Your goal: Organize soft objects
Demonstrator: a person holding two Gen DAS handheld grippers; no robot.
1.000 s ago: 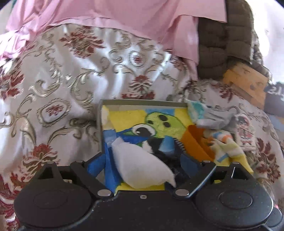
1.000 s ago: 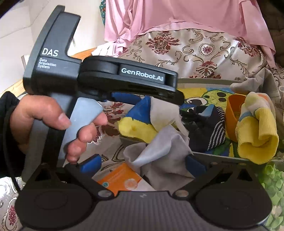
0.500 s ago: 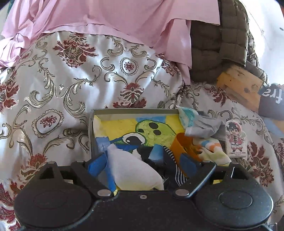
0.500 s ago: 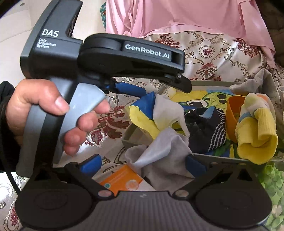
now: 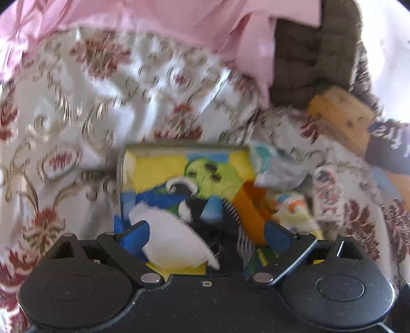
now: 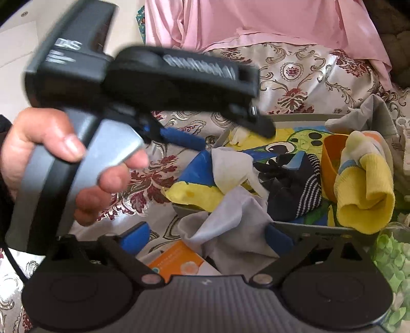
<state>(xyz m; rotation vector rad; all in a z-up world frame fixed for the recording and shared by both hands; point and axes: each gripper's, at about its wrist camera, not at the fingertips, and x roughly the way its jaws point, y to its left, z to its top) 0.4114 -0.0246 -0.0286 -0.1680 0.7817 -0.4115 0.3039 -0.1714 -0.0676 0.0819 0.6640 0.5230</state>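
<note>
Item: tray of soft goods, grey-rimmed, cartoon-printed liner; lies on the bedspread, at 12 o'clock of both grippers.

Change: right gripper has just been closing slightly, jaws still wide; grey cloth lies between the blue pads, draped over the tray's near rim, not visibly pinched. Left gripper has swung a little since a second ago, its view now smeared; jaws stand apart over the white cloth, which lies on the left pad; no grip evident. In the right view the left gripper hangs at 10 o'clock above the tray, gripped by a hand.

Meaning: grey cloth judged next for pick-up; tray already part-filled.

Contents: dark striped sock centre; yellow sock at 3 o'clock; orange cup beside it.

Surface and room: cream satin bedspread, red-and-gold floral; pink fabric heaped at 12 o'clock; orange packet under the right gripper.
</note>
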